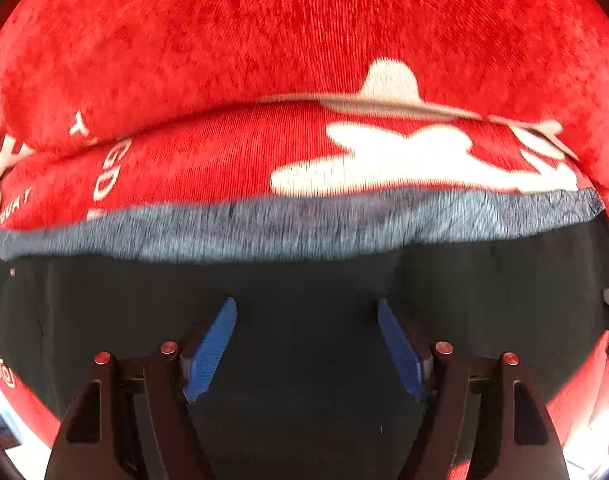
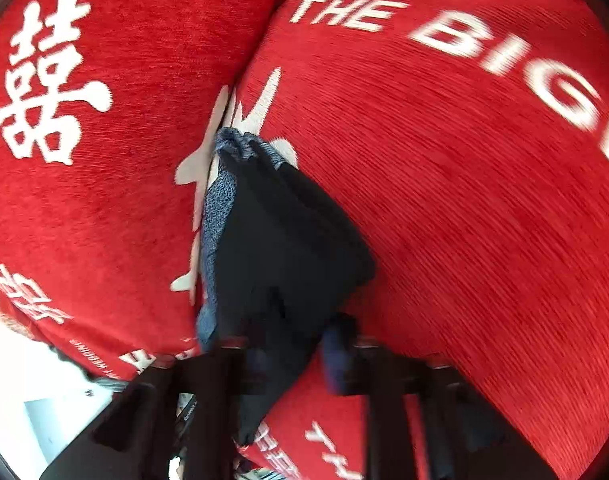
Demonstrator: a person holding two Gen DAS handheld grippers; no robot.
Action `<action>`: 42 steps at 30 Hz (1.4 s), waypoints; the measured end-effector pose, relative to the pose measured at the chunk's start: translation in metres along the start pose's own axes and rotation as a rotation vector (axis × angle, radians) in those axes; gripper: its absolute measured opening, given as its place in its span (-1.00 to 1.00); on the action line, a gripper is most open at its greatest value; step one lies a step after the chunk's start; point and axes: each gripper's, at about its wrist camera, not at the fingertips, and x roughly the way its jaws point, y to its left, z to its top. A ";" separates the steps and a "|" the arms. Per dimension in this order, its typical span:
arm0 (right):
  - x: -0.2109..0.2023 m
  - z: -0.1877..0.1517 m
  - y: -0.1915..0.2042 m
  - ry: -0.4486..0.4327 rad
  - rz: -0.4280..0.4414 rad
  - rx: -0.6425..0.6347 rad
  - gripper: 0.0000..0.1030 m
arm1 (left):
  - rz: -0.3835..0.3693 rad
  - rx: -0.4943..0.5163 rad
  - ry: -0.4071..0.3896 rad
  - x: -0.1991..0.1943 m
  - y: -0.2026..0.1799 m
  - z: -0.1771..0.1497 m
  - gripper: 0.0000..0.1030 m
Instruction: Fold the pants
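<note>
Pants [image 2: 280, 240], black with a grey waistband, lie on the red cloth [image 2: 464, 200]; right gripper [image 2: 288, 356] pinches a bunched end, garment stretching straight ahead. Left gripper [image 1: 306, 344] hovers spread and empty directly above the dark fabric.

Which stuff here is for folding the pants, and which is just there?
For the job:
- black pants with a grey waistband
- left gripper, jaws open over the pants
- right gripper, jaws closed on the pants fabric

Just there:
- red cloth with white writing underneath
- white floor at the edge
</note>
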 end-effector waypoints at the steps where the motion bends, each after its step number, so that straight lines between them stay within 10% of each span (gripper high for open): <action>1: -0.001 0.001 0.006 -0.006 -0.001 -0.012 -0.79 | 0.001 -0.007 -0.002 0.000 0.000 0.007 0.45; 9: -0.022 0.007 0.025 -0.015 -0.109 -0.113 -0.77 | 0.046 -0.067 -0.035 0.017 0.019 0.046 0.74; 13: -0.027 -0.001 0.018 -0.057 -0.257 -0.120 -0.21 | 0.107 -0.102 -0.053 0.000 0.048 0.053 0.74; 17: -0.049 -0.019 0.025 -0.082 -0.293 -0.190 -0.21 | 0.131 -0.096 -0.042 -0.026 0.082 0.031 0.74; 29: 0.061 -0.140 0.110 0.329 -0.025 -0.396 -0.21 | 0.233 -0.126 0.039 -0.034 0.205 -0.040 0.74; 35: 0.163 -0.244 0.122 0.535 0.101 -0.277 -0.21 | 0.301 -0.142 0.027 -0.023 0.300 -0.051 0.74; 42: 0.246 -0.305 0.118 0.530 0.122 -0.150 -0.21 | 0.212 -0.160 0.058 0.010 0.384 -0.077 1.00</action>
